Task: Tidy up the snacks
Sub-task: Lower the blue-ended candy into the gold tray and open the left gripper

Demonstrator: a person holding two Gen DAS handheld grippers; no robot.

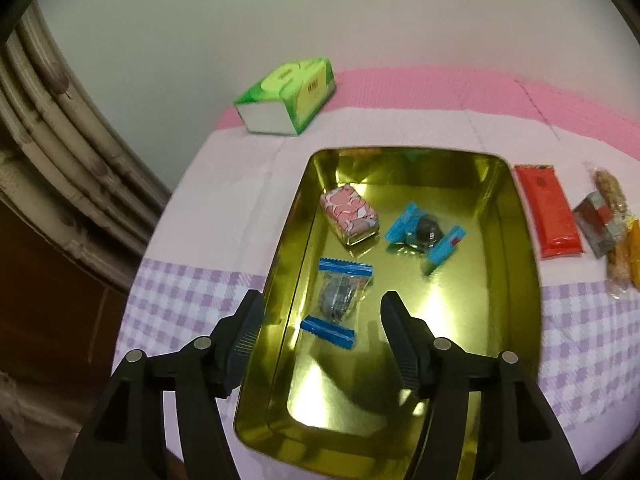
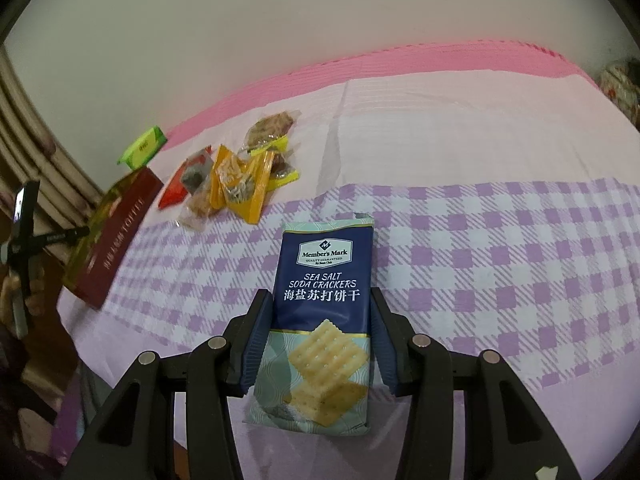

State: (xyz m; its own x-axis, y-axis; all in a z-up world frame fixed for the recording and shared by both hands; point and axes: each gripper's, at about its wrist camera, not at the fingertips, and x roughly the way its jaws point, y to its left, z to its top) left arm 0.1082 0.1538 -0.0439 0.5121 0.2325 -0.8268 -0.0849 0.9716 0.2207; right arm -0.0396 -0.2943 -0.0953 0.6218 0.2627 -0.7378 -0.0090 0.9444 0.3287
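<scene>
Right hand-held gripper point(image 2: 318, 320) clamped on glossy navy "Member's Mark Sea Salt Soda Crackers" packet point(image 2: 320, 320) above lilac-checked tabletop point(image 2: 500, 264). Left hand-held gripper point(image 1: 320, 320) spread wide, empty, over shiny gold rectangular tin point(image 1: 516, 280) holding blue-ended clear wrapped cookie point(image 1: 338, 300).

Yellow snack packets point(image 1: 630, 256) cut off at frame edge

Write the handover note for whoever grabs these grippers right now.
Left gripper: open, empty, above the gold tin.
Right gripper: shut on the cracker pack, above the checked cloth.
Done: pink box and two blue-wrapped sweets lie in the tin.
Left: put the crackers in, then the red bar and the loose snack pile right of the tin.
</scene>
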